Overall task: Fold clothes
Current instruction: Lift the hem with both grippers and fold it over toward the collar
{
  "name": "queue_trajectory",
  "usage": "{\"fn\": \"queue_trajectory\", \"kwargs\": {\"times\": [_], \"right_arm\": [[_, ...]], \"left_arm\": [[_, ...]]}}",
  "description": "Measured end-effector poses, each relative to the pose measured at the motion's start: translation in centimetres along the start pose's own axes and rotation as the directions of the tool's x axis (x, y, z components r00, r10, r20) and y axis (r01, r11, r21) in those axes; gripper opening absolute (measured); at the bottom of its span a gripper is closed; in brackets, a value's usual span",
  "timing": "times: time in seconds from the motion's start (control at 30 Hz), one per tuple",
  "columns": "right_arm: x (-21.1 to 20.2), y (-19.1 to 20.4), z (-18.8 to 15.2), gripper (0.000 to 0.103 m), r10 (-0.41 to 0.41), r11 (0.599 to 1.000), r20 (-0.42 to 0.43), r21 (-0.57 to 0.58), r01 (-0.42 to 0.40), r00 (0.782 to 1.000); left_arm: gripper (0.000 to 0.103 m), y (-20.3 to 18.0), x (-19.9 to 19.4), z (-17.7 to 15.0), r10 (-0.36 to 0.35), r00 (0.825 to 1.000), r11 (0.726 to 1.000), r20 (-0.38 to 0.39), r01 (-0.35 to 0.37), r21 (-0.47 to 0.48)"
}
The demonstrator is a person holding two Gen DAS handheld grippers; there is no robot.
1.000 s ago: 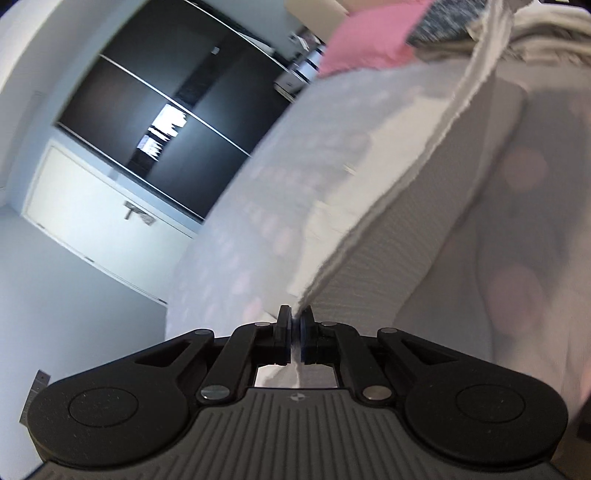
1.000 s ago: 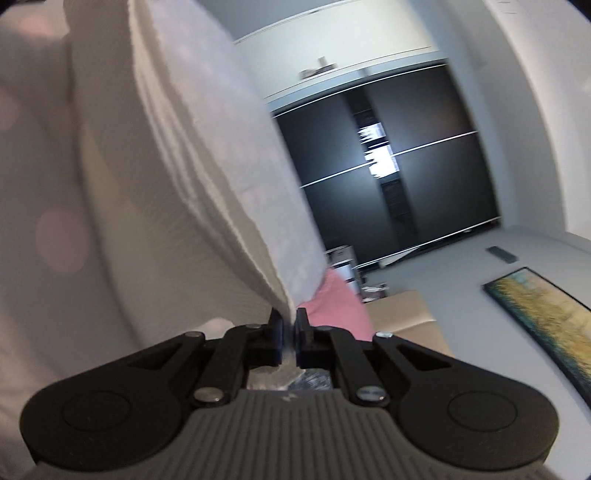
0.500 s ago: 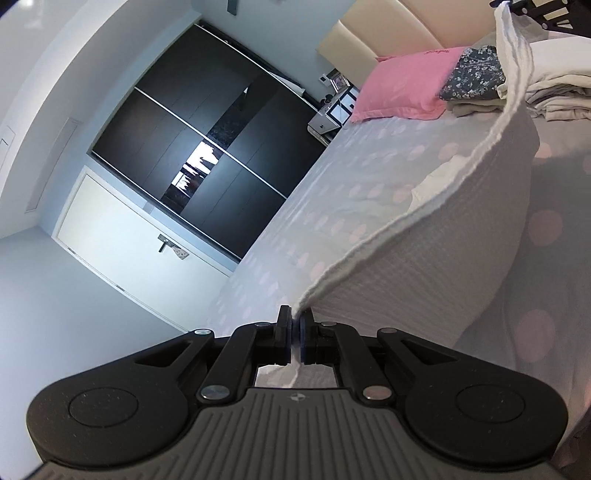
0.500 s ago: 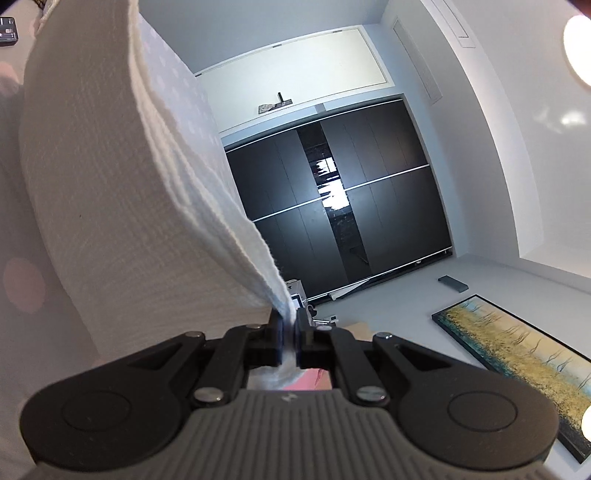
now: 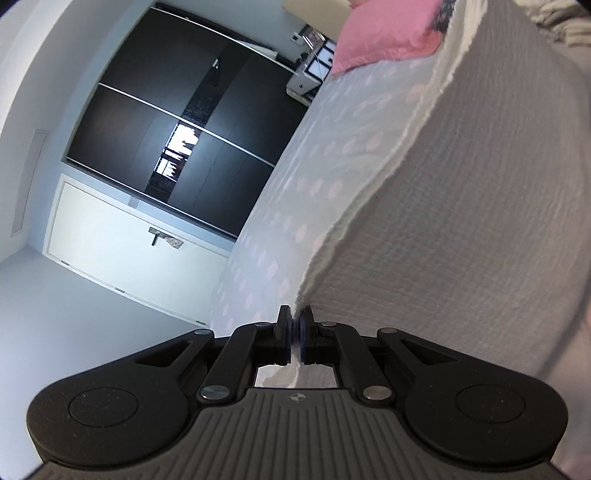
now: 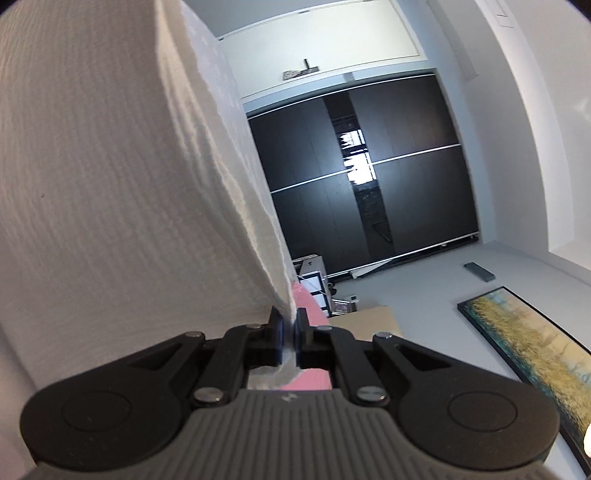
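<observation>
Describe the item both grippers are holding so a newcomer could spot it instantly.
Start at the bed with the pale dotted bedspread in front of the dark sliding wardrobe. Above it hangs a white waffle-textured cloth, one edge pinched in the left gripper, another in the right gripper. Unlike the smooth pink pillow behind, it is ribbed, white and rough-edged.

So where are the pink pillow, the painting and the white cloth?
pillow (image 5: 384, 29), left wrist view, middle of its face.
painting (image 6: 524, 354), right wrist view, yellow field.
cloth (image 6: 110, 184), right wrist view, textured side.
</observation>
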State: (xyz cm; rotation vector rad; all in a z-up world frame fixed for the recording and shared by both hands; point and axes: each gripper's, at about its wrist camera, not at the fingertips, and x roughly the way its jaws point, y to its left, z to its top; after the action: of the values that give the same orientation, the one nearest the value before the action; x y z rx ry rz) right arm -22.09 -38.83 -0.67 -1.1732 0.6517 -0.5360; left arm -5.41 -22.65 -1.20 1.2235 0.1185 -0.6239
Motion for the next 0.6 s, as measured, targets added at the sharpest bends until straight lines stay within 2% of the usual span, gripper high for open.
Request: {"fn": "queue_trajectory", "kwargs": {"times": [0.33,0.4,0.5,0.6], "right_arm": [[14.1,5.0,1.9,0.006,0.126,0.992,-0.063,-0.010,-0.127,0.990],[16.9,6.1,2.3,0.006,0.154,0.988,-0.078,-0.011,-0.155,0.985],[20.5,8.6,2.7,0.006,0.215,0.976,-0.110,-0.002,-0.217,0.970],[23.0,10.9,2.9,0.006,0.253,0.967,-0.134,0.000,-0.256,0.958]], "left_arm": [[0.002,-1.7,14.7,1.9,-0.062,0.992,0.997,-0.107,0.068,0.048],[0.002,-2.4,17.8,2.0,-0.102,0.984,0.993,-0.148,0.110,0.047],[0.002,-4.0,22.0,1.8,-0.176,0.961,0.982,-0.214,0.187,0.037],[0.002,-5.7,25.0,1.1,-0.202,0.947,0.976,-0.250,0.215,0.026]]}}
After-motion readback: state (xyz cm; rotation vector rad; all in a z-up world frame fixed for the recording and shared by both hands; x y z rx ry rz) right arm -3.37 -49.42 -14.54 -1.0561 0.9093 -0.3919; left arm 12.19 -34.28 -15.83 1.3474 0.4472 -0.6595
